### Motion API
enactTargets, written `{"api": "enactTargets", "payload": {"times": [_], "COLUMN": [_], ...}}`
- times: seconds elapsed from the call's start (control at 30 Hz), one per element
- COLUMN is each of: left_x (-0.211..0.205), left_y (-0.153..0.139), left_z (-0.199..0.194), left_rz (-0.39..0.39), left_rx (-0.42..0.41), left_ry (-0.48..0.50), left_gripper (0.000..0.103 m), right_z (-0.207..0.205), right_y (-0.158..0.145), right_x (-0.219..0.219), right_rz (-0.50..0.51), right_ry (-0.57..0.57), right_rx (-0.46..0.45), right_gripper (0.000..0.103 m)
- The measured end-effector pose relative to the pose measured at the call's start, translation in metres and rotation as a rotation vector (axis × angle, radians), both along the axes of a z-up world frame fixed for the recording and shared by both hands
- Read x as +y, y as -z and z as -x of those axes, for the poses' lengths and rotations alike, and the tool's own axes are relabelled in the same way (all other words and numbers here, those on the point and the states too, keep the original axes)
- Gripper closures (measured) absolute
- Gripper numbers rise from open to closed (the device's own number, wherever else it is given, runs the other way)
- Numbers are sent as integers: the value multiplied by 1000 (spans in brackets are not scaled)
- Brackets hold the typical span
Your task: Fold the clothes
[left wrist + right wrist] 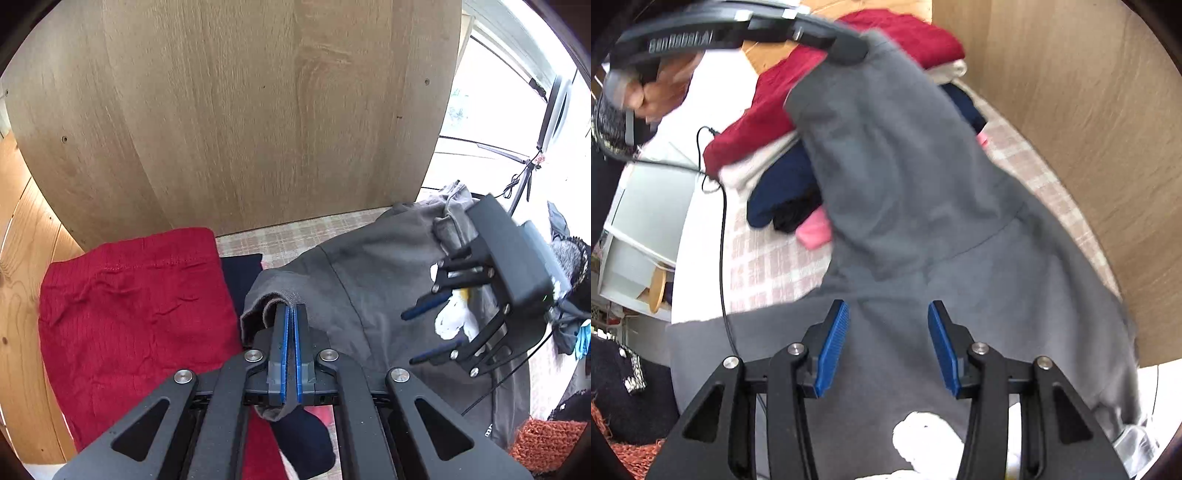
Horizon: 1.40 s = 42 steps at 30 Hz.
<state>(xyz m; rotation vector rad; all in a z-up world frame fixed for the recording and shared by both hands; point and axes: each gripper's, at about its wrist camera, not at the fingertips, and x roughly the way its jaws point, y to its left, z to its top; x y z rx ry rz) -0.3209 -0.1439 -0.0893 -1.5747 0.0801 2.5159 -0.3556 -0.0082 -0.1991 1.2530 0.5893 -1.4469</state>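
Left hand-held gripper [290, 321] pinched the grey sweatshirt [369, 266] cuff beside the red sweater [129, 302], while right hand-held gripper [888, 325] hung spread over it.

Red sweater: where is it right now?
The red sweater lies folded left of the grey sweatshirt, against the wooden panel, atop a clothes stack.
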Motion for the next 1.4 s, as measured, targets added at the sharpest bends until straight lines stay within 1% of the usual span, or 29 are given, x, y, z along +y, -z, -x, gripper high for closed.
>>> {"api": "enactTargets", "payload": {"times": [0.03,0.1,0.13,0.2,0.3,0.33,0.37,0.4,0.43,0.5,0.53,0.57,0.63,0.67,0.7,0.73,0.83,0.93,1.0,1.03,1.1,1.17,1.2,1.23,1.27,1.3,1.33,1.4], "left_x": [6,21,34,63,116,135,155,173,186,204,206,203,187,177,167,157,128,99,93,94,99,102,102,102,101,99,97,91], "left_y": [-2,-6,-9,-11,-5,1,12,25,36,53,57,58,59,62,66,70,81,93,98,101,110,118,122,126,130,134,136,133], "left_z": [-2,-7,-10,-16,-21,-20,-18,-16,-18,-27,-35,-46,-69,-74,-74,-75,-76,-77,-75,-74,-72,-74,-75,-77,-78,-79,-81,-85], "left_rz": [-8,-21,-23,-37,-94,-124,-162,-192,-206,-218,-205,-177,-109,-86,-73,-60,-21,18,15,29,53,67,66,66,63,57,56,62], "left_rx": [5,13,15,21,34,31,14,-15,-37,-61,-59,-46,-25,-22,-25,-27,-35,-43,-35,-29,-39,-51,-59,-70,-87,-106,-113,-105], "left_ry": [12,46,76,139,238,268,289,307,317,325,325,322,301,283,262,241,177,113,126,143,182,204,214,219,217,212,206,189], "left_gripper": [101,101,101,101,101,101,101,98,96,95,95,94,86,79,77,77,78,78,78,78,77,77,78,79,87,89,89,89], "right_z": [-3,7,17,41,69,76,81,83,83,84,85,84,80,78,78,77,75,78,79,80,82,85,86,89,93,98,101,103], "right_y": [8,15,12,-3,-28,-33,-37,-36,-33,-32,-29,-26,-23,-20,-14,-9,1,18,27,31,35,38,40,39,36,32,30,31], "right_x": [5,23,35,62,102,113,122,123,122,133,134,135,134,130,123,115,91,70,60,56,48,41,38,35,32,30,29,26], "right_rz": [-42,-73,-63,-8,63,72,78,80,80,81,73,63,70,85,99,92,25,-55,-102,-125,-133,-131,-129,-120,-93,-63,-62,-109], "right_ry": [5,69,124,261,420,458,492,525,549,575,574,570,550,539,525,509,462,438,432,427,412,394,384,384,393,404,401,374], "right_rx": [-8,-23,-37,-63,-47,-39,-29,-17,-16,-37,-43,-41,-53,-70,-86,-82,-26,-29,-1,25,37,36,35,38,48,61,63,58], "right_gripper": [58,58,58,58,58,58,58,58,58,58,58,58,58,58,57,54,50,50,50,51,51,74,98,98,98,98,98,96]}}
